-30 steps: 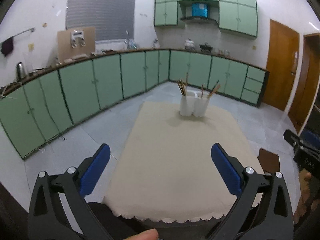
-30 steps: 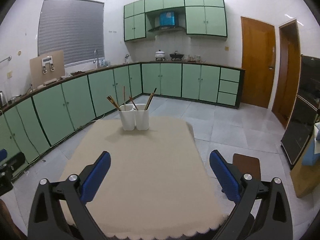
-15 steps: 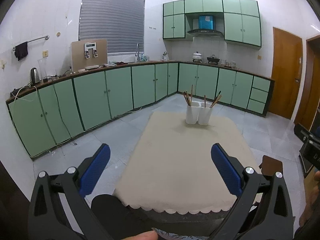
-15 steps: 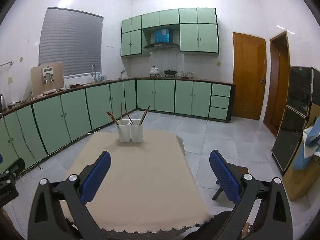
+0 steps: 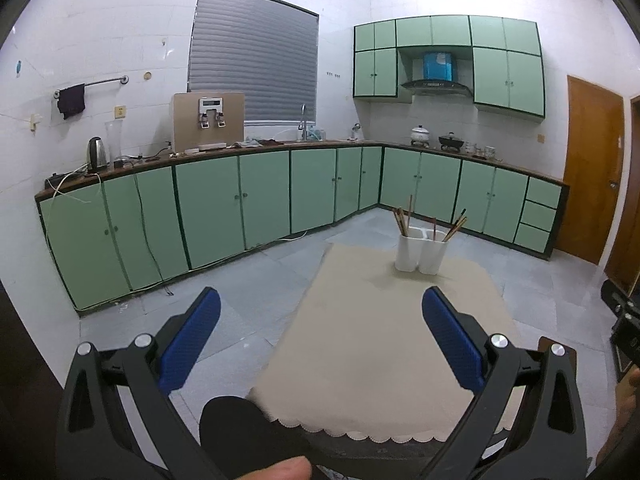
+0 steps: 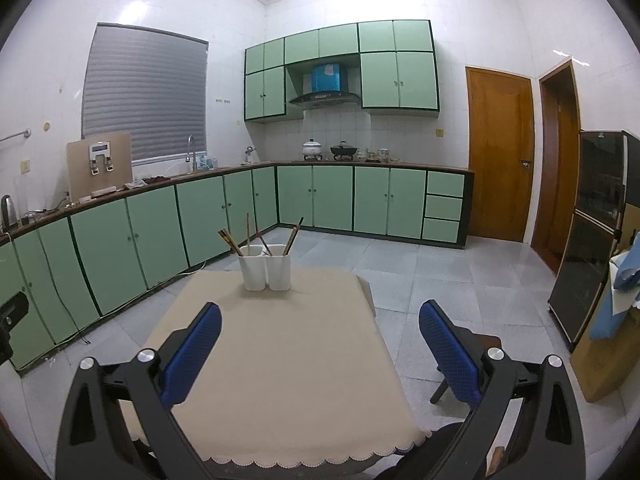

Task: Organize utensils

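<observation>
Two white utensil cups (image 5: 420, 251) stand side by side at the far end of a table with a beige cloth (image 5: 384, 344); they also show in the right wrist view (image 6: 266, 267). Several brown chopsticks (image 5: 402, 220) stick up out of the cups (image 6: 248, 236). My left gripper (image 5: 320, 320) is open and empty, well short of the cups, above the table's near left edge. My right gripper (image 6: 320, 330) is open and empty above the near part of the cloth (image 6: 280, 368).
Green kitchen cabinets (image 5: 240, 196) run along the left and far walls. A brown stool (image 6: 476, 344) stands right of the table. A dark cabinet (image 6: 592, 240) is at the far right. My knee (image 5: 248, 432) is below the table's near edge.
Both grippers have pulled back and tilted up, away from the table; the cups look smaller and farther. Both stay open and empty.
</observation>
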Motion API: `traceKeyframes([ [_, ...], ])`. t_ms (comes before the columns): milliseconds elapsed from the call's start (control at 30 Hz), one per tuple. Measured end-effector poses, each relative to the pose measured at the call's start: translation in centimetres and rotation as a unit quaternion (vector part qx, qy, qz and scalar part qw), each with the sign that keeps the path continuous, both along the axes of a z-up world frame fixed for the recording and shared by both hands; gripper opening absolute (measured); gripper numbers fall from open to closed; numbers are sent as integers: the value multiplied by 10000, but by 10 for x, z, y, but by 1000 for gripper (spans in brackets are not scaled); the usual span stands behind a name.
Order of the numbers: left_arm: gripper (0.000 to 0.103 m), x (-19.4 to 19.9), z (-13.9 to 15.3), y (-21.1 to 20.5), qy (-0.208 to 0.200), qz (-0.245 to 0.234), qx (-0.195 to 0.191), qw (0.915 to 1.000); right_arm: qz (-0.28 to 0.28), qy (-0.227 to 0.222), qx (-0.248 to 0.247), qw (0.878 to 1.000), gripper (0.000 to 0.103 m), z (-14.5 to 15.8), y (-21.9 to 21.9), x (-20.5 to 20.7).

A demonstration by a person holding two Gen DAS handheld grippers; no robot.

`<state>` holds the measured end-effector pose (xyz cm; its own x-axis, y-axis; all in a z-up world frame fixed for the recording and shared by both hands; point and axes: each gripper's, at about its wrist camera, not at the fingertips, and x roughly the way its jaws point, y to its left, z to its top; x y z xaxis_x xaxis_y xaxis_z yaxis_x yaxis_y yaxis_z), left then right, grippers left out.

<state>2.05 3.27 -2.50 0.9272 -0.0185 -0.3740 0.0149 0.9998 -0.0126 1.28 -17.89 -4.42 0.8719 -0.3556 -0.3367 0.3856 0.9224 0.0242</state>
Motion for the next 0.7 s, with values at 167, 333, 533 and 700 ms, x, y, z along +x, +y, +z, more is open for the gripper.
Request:
traceKeyframes([
  [167, 98, -5, 2, -2, -156, 153, 119, 9997, -24, 47, 19, 10000, 97, -4, -1, 1],
  [333, 98, -8, 4, -5, -243, 145, 138, 9995, -34, 72, 62, 9999, 97, -5, -3, 1],
  [533, 98, -12, 8, -6, -324, 142, 99, 9993, -92, 23, 74, 9999, 97, -3, -6, 0],
  [700, 98, -14, 11, -5, -329, 128, 62, 9994, -123, -33, 71, 9999, 97, -2, -8, -1],
])
